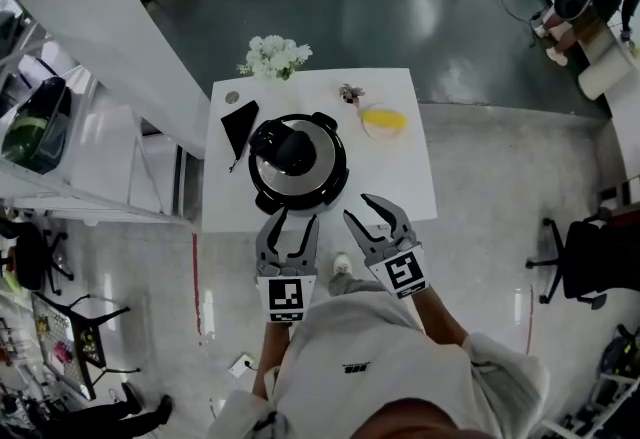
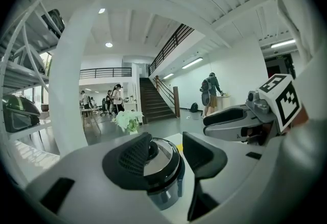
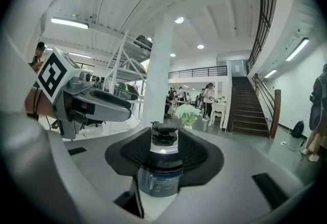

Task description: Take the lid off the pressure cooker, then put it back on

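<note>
The pressure cooker (image 1: 297, 165) stands in the middle of a white table (image 1: 412, 189), its lid on, with a black handle (image 1: 285, 147) on top. Both grippers hover at the table's near edge, short of the cooker. My left gripper (image 1: 295, 217) is open and holds nothing. To its right, my right gripper (image 1: 365, 209) is also open and empty. In the left gripper view the cooker (image 2: 164, 169) shows beyond the gap of the left gripper (image 2: 167, 147). In the right gripper view the cooker (image 3: 164, 179) sits straight ahead of the right gripper (image 3: 164, 152).
White flowers (image 1: 275, 57) stand at the table's far edge. A yellow item on a plate (image 1: 385, 119) lies far right of the cooker and a black triangular object (image 1: 238, 125) far left. Shelving (image 1: 100, 157) lines the left side; a chair (image 1: 590, 262) stands at the right.
</note>
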A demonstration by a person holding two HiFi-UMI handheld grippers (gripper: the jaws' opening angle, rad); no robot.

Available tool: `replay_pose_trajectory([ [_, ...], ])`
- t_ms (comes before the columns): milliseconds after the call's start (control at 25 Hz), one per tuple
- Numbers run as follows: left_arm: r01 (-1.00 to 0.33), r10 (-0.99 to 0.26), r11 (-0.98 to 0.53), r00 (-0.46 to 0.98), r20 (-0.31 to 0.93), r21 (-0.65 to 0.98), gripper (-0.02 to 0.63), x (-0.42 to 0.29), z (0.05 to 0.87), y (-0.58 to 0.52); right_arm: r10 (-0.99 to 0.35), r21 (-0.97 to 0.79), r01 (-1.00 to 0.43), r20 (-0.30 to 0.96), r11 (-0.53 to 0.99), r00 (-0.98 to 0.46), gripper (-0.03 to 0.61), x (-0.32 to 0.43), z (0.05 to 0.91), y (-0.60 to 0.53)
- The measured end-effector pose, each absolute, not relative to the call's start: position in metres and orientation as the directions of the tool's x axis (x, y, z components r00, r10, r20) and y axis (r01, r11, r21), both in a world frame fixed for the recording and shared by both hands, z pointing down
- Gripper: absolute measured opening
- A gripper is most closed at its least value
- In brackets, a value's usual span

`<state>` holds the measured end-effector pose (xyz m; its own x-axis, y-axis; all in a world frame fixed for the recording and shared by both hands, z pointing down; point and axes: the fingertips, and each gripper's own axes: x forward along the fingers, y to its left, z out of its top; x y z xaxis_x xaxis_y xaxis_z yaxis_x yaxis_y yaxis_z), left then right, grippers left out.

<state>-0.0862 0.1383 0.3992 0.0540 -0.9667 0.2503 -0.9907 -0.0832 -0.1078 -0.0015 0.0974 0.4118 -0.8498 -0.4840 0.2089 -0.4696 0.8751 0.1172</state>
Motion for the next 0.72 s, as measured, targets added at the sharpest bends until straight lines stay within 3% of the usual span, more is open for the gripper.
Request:
replay_pose_trajectory([
  [160,-0.991,-0.964,-0.074,0.042,0.263,-0.112,0.222,-0.089,0.402,0.114,-0.469,0.069,-0.468,0.258,0.881,-0.845,0.166,-0.005,0.415,0.075],
  [720,-0.992,-0.948,-0.034,-0.007,0.319,-0.123,0.227,-0.111,0.412,0.069,-0.424,0.074,-0.419,0.237,0.905,-0.874,0.166,-0.02,0.425,0.028],
])
